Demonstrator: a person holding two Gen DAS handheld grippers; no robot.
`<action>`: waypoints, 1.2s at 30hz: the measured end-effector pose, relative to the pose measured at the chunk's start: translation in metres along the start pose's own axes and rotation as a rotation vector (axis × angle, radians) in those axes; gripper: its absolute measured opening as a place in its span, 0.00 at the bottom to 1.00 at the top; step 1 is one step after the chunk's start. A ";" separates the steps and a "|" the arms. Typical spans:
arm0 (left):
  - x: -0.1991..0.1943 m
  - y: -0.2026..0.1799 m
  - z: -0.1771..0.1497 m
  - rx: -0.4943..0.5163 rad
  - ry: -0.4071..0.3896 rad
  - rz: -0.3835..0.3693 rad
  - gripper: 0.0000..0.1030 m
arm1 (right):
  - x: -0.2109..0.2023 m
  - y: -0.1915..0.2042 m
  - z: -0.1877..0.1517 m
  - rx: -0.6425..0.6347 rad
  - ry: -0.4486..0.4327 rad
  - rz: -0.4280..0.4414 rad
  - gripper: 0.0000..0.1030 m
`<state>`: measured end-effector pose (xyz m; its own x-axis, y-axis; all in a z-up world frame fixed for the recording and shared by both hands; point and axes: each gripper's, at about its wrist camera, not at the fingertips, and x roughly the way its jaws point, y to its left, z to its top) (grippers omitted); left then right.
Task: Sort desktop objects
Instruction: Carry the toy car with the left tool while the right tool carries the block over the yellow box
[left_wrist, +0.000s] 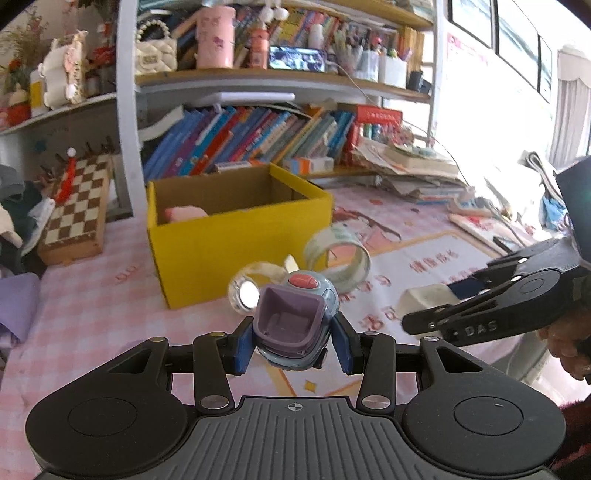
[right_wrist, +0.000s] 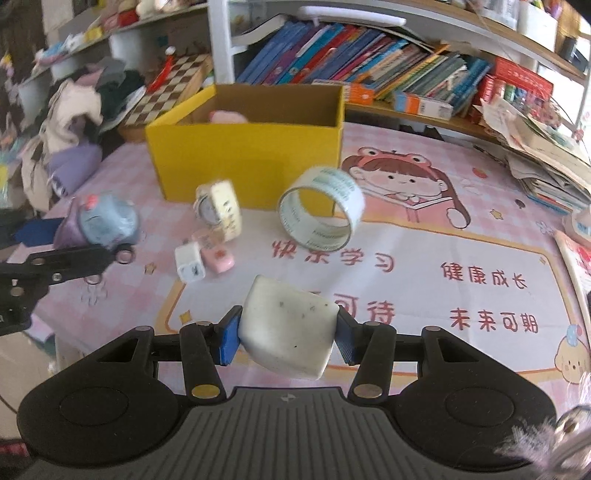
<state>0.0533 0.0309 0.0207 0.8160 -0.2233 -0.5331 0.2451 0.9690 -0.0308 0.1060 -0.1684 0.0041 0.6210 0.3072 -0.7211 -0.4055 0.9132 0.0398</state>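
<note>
My left gripper (left_wrist: 291, 341) is shut on a blue-grey and purple toy (left_wrist: 295, 325) with a red button, held above the pink desk mat; the toy also shows in the right wrist view (right_wrist: 101, 223). My right gripper (right_wrist: 286, 338) is shut on a white eraser block (right_wrist: 288, 328), also seen in the left wrist view (left_wrist: 424, 301). An open yellow box (left_wrist: 236, 236) (right_wrist: 251, 162) stands beyond, with a pink item (right_wrist: 227, 117) inside. A clear tape roll (right_wrist: 319, 208), a watch (right_wrist: 218, 210), a white charger (right_wrist: 189, 264) and a small pink item (right_wrist: 218, 254) lie on the mat.
A chessboard (left_wrist: 74, 214) lies left of the box. Shelves of books (left_wrist: 251, 140) run behind the desk. A stack of papers (right_wrist: 546, 162) sits at the right. Clothes and a purple cloth (right_wrist: 70, 162) are heaped at the left edge.
</note>
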 end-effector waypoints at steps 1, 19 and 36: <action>-0.001 0.002 0.002 -0.004 -0.007 0.005 0.41 | -0.002 -0.001 0.002 0.002 -0.006 0.000 0.47; 0.006 0.023 0.058 0.025 -0.134 0.070 0.41 | -0.002 -0.002 0.070 -0.085 -0.129 0.051 0.47; 0.057 0.040 0.111 0.019 -0.163 0.143 0.41 | 0.041 -0.022 0.154 -0.186 -0.195 0.139 0.47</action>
<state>0.1680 0.0456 0.0823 0.9166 -0.0991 -0.3872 0.1291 0.9903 0.0523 0.2439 -0.1346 0.0801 0.6606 0.4878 -0.5707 -0.6004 0.7997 -0.0115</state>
